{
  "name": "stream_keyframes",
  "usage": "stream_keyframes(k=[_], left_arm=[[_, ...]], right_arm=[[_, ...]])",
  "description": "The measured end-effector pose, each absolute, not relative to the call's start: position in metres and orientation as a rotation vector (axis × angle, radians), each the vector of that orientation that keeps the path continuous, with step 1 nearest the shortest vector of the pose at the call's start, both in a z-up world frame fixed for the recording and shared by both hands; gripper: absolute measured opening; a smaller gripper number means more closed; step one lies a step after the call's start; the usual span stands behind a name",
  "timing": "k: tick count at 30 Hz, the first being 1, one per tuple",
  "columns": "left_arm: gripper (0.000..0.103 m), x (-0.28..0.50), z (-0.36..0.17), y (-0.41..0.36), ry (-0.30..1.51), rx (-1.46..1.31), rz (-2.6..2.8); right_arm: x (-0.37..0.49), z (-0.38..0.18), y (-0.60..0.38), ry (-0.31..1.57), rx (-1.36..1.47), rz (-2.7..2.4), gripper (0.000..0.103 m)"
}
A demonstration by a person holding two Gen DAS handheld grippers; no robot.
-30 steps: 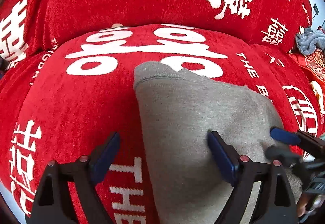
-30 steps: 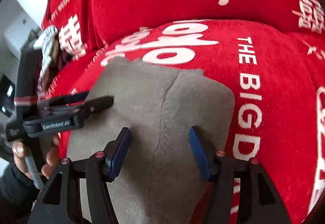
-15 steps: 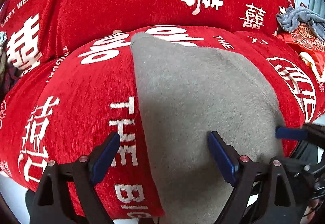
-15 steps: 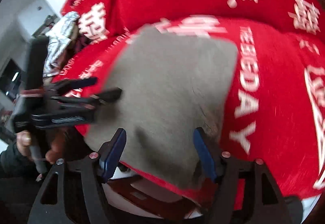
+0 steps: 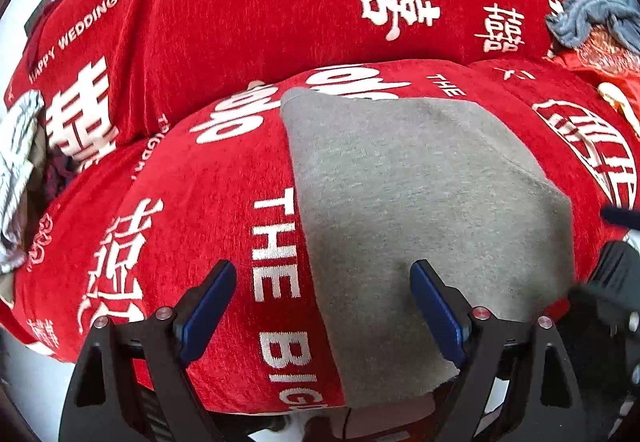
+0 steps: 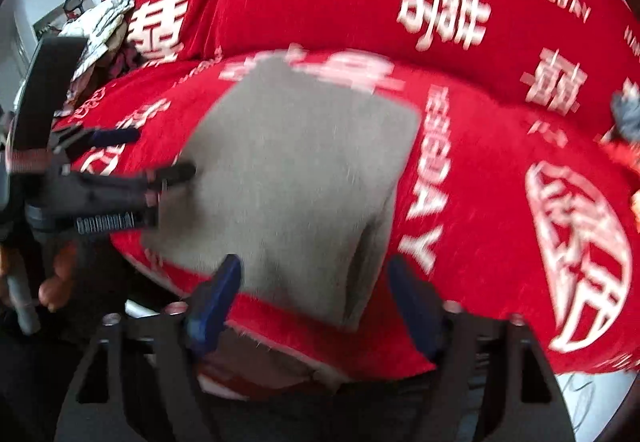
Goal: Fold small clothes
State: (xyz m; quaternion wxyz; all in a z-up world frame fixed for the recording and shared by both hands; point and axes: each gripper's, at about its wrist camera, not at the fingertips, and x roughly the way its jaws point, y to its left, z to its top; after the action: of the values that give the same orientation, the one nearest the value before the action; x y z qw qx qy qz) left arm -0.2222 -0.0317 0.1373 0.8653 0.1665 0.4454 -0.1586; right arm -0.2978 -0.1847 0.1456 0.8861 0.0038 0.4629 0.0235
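In the left wrist view, the left gripper [image 5: 322,312] hangs with its blue-padded jaws spread wide and nothing between them. Beyond it the folded grey garment [image 5: 420,209] lies flat on the seat of a sofa under a red cover [image 5: 168,201] printed with white lettering and characters. The garment's near edge reaches the seat's front edge, and the right finger's pad overlaps it in the picture. A grey-blue cloth [image 5: 588,17] lies at the far right. The right wrist view is blurred: the right gripper [image 6: 316,296] also has its jaws apart and empty, near the garment's [image 6: 296,177] front edge. The left gripper [image 6: 156,157] shows at the left, jaws apart, beside the garment's left edge. A pale bundle of clothes [image 6: 100,25] lies on the sofa's left end.
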Motion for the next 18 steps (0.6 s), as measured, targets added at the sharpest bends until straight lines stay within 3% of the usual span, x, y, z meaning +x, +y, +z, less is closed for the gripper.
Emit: stream_keyframes(k=[18], left_arm=[[0.089, -0.235, 0.133, -0.016, 0.991, 0.280, -0.231]], right_arm=[[-0.293, 0.149, -0.170, 0.992, 0.114, -0.132, 0.081]])
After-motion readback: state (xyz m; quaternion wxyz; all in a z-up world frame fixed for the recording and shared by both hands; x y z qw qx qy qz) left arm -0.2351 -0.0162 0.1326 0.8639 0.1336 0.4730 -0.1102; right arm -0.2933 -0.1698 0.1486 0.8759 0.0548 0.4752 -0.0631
